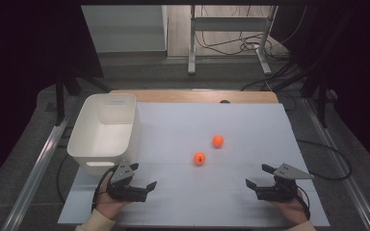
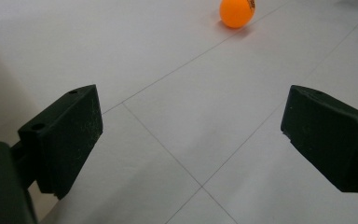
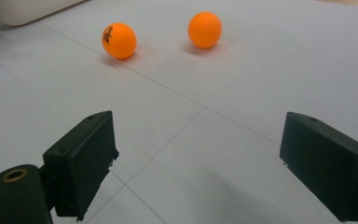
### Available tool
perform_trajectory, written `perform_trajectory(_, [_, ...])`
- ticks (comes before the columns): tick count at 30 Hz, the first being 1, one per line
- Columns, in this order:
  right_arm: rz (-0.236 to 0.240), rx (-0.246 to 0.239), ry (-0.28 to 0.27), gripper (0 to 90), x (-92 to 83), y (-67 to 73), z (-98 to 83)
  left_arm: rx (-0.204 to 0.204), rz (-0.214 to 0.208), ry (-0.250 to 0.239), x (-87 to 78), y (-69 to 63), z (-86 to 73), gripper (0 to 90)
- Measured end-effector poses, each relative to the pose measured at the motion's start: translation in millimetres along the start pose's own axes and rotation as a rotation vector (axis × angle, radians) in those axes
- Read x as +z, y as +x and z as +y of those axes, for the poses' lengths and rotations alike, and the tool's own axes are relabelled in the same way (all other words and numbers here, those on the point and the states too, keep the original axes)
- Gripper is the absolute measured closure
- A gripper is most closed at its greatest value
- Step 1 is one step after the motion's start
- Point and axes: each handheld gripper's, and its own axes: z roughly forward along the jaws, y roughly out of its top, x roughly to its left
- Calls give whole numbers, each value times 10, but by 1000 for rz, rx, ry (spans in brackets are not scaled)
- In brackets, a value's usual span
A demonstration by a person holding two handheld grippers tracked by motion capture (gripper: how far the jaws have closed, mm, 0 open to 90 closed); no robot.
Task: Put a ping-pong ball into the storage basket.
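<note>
White board sheeting [image 1: 250,125] is covering the table, marked by thin seams, with a wooden edge showing at the far side and dark floor and cables lying beyond. Toward the left edge, a white plastic bin [image 1: 87,138] is standing open and looking empty. Two orange balls are resting near the middle of the sheet, close together but apart: the nearer ball [image 1: 199,158], which is carrying small dark print, and the farther ball [image 1: 218,141] a little behind it and to the right.

At the near edge the person is holding the left gripper [image 1: 141,177] just in front of the bin, and the right gripper [image 1: 258,176] well over toward the right side. Both are standing with jaws spread wide and gripping nothing, low over the sheet and short of the balls. In the left gripper view the printed ball [image 2: 237,12] is sitting ahead and to the right of the line between the jaws; in the right gripper view both balls [image 3: 119,40] [image 3: 204,30] are lying ahead and to the left.

The step in hand looks like a reach for a ball, probably to drop it in the bin. To do it well, the chosen gripper should be turning until the ball is centred between the jaws, coming in low and slowly, since a light ball will likely roll at any nudge. Closing should be gentle and across the ball's widest part, without bumping its neighbour.
</note>
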Motion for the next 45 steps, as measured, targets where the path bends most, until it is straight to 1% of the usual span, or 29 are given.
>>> perform_trajectory(4, [6, -4, 11, 113, 13, 7, -3, -6, 4, -2, -9, 3, -4, 65])
perform_trajectory(6, [15, -8, 7, 115, 12, 12, 0, -5, 5, -6, -10, 5, 3, 66])
perform_trajectory(9, [18, -6, 5, 117, 19, 21, 13, -14, 4, -15, -5, 17, 11, 66])
perform_trajectory(14, [19, -14, 24, 119, 41, 34, 7, -15, 1, -22, -16, 31, 9, 67])
perform_trajectory(20, [18, -3, 20, 120, 24, 46, 8, -25, 0, -25, -10, 26, 28, 67])
perform_trajectory(25, [22, -11, 17, 122, 1, 58, 2, -14, -5, -26, 7, -4, 62, 67])
perform_trajectory(31, [21, -12, 19, 124, -6, 61, -5, 3, -13, -18, 35, -46, 61, 68])
perform_trajectory(36, [27, -16, 21, 125, -1, 59, -1, 4, -18, -10, 53, -52, 60, 69])
perform_trajectory(39, [25, -20, 26, 126, 4, 60, 2, 3, -17, -14, 37, -54, 57, 69])
perform_trajectory(45, [28, -26, 32, 127, 44, 64, 17, -19, -13, -31, -7, -63, 69, 71])
